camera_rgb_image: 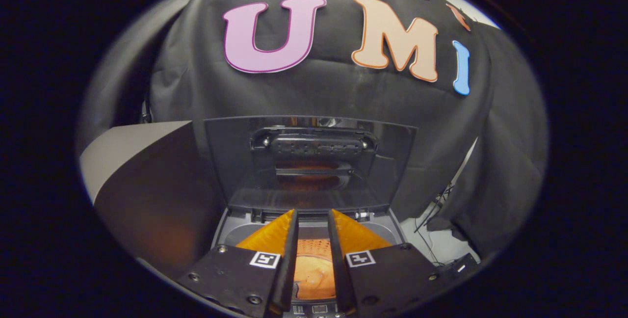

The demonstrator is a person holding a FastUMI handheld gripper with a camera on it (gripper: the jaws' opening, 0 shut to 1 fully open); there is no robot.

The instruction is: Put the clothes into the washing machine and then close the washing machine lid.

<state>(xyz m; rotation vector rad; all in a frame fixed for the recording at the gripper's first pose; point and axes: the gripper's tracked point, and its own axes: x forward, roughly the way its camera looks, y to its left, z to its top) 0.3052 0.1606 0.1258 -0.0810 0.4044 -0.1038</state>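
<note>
The washing machine (234, 233) stands right under my gripper (313, 212), its top opening below the fingers. Its dark lid (314, 161) is raised upright just beyond the fingertips, and the glossy inner face reflects an orange glow. Through the gap between the fingers I look down into the drum. There an orange cloth (316, 276) lies folded against the perforated drum wall. The gripper is open by a narrow gap, the fingers run parallel, and nothing is between them. The machine's control panel (314, 309) peeks out at the near edge below the fingers.
A pale grey panel (132, 144) rises to the left of the machine. To the right, dark cables (431, 220) hang down over a light floor (441, 248). Black cloth hangs close behind the raised lid.
</note>
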